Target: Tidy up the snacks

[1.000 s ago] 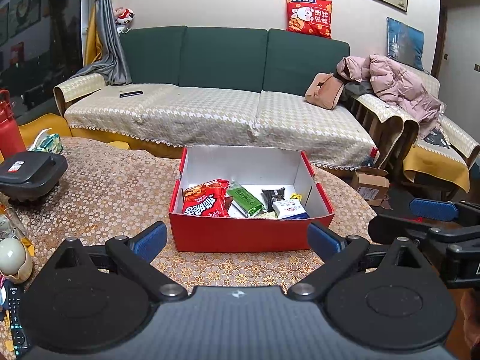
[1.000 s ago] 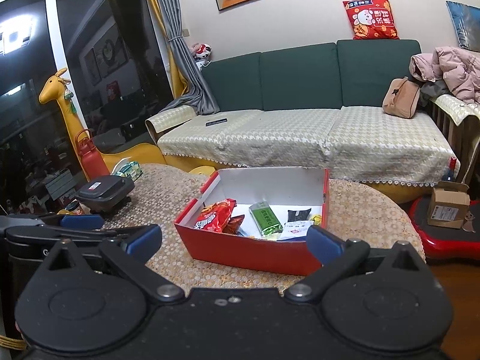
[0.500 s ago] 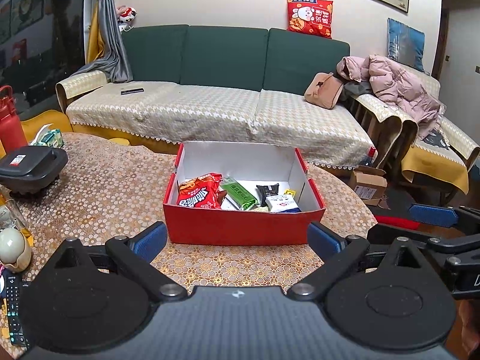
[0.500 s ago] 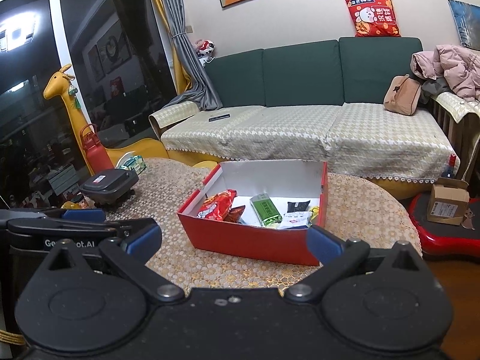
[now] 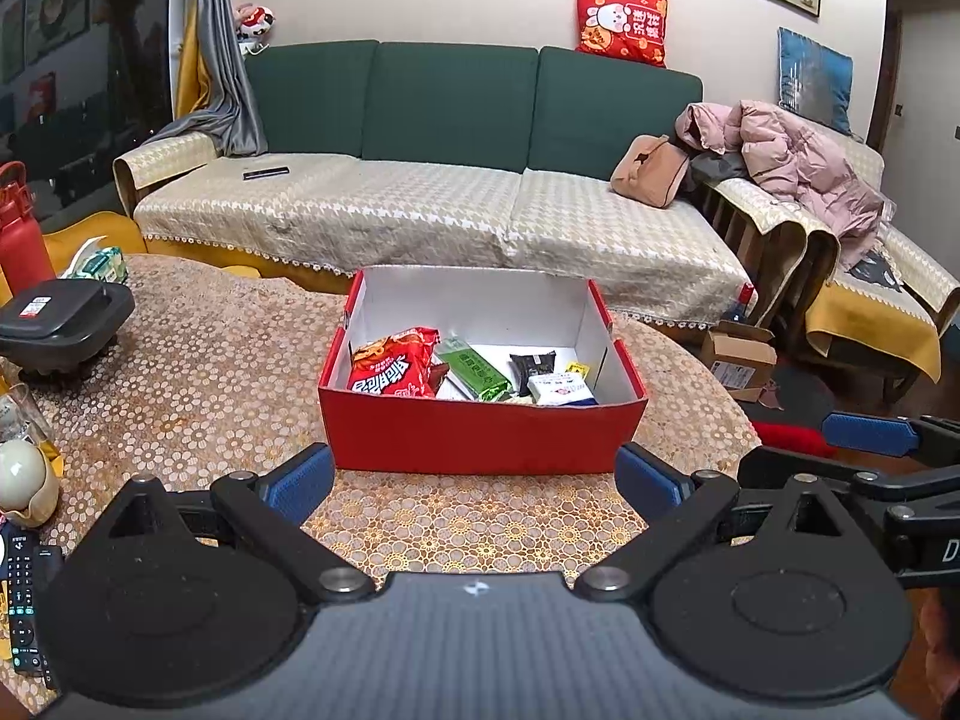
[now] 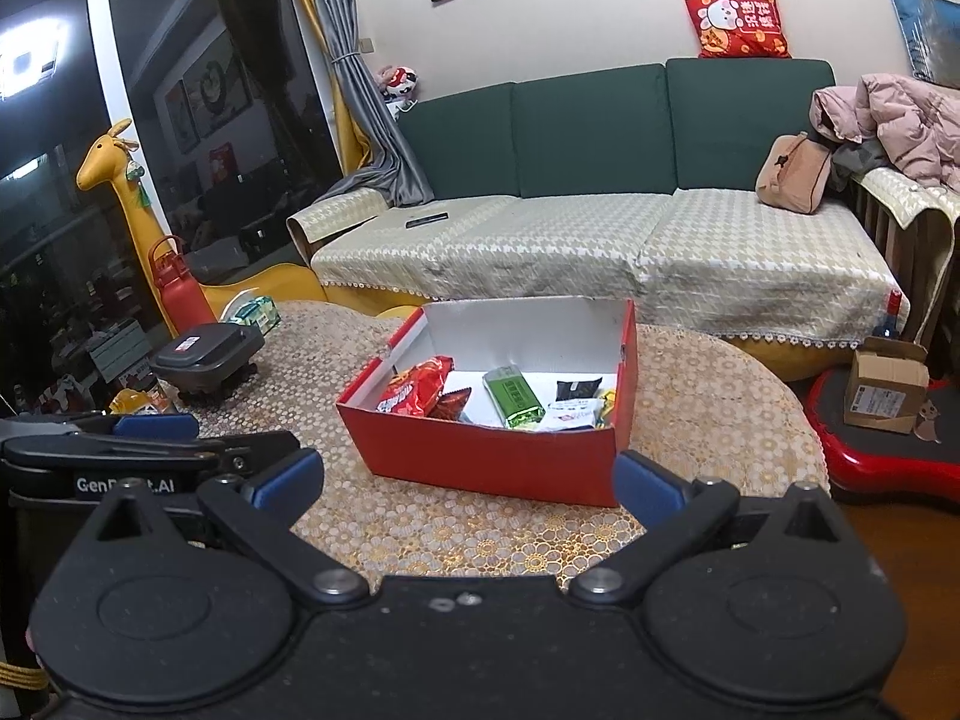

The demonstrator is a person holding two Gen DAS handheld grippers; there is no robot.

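In the left wrist view, the left gripper (image 5: 474, 477) hovers over the table (image 5: 198, 378) with its blue pads (image 5: 298, 482) spread wide and nothing between them. Just ahead sits the red box (image 5: 480, 435), open at the top, and the snacks lie inside it: a red bag (image 5: 393, 369) at the left, a green pack (image 5: 474, 366) in the middle, a black packet (image 5: 531, 365) and a white packet (image 5: 561, 390) toward the right. The right gripper (image 5: 864, 435) shows at the right edge, beside the table. A black case (image 5: 60, 321) and a red bottle (image 5: 21, 234) stand at the table's left, a sofa (image 5: 444, 174) behind. In the right wrist view, the right gripper (image 6: 468, 483) is likewise spread wide and empty, pointing at the box (image 6: 486, 456) from its near right corner. The red bag (image 6: 414, 387) leans at the box's left end, the green pack (image 6: 513, 397) beside it, the black packet (image 6: 577, 389) and white packet (image 6: 570, 418) further right. The left gripper (image 6: 156, 426) lies at the left edge, its pads apart.
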